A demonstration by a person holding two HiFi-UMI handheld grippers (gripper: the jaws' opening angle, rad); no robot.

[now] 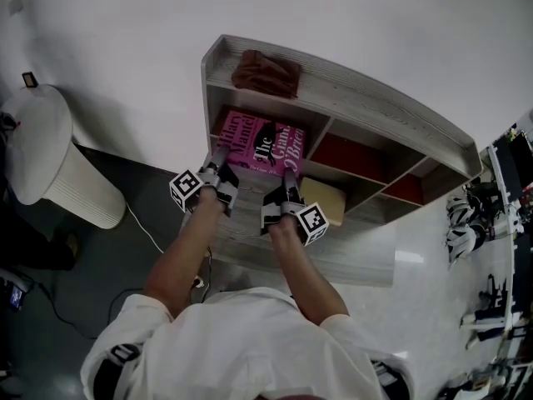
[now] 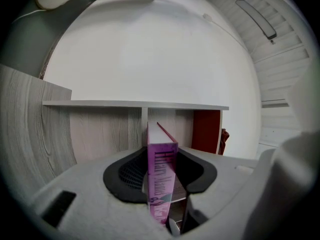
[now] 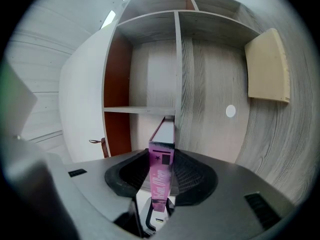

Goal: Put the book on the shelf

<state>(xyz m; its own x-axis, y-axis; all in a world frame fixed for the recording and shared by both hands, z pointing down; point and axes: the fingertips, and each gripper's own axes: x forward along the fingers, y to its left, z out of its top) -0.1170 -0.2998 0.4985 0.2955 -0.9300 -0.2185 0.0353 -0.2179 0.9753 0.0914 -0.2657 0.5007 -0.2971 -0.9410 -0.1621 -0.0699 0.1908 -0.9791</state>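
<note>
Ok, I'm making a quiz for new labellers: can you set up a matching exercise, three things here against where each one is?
Things: 1 pink book; 2 brown cloth; 3 white bin.
Places: A on the floor beside the shelf unit; B on top of the shelf unit; C gripped in the jaws of the left gripper and right gripper.
Pairs: 1-C; 2-B; 3-A.

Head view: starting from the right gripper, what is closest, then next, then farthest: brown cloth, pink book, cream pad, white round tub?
1. Pink book, held in the right gripper's jaws.
2. Cream pad, just right of it, inside the shelf.
3. Brown cloth, up on the shelf's top board.
4. White round tub, far left on the floor.
</note>
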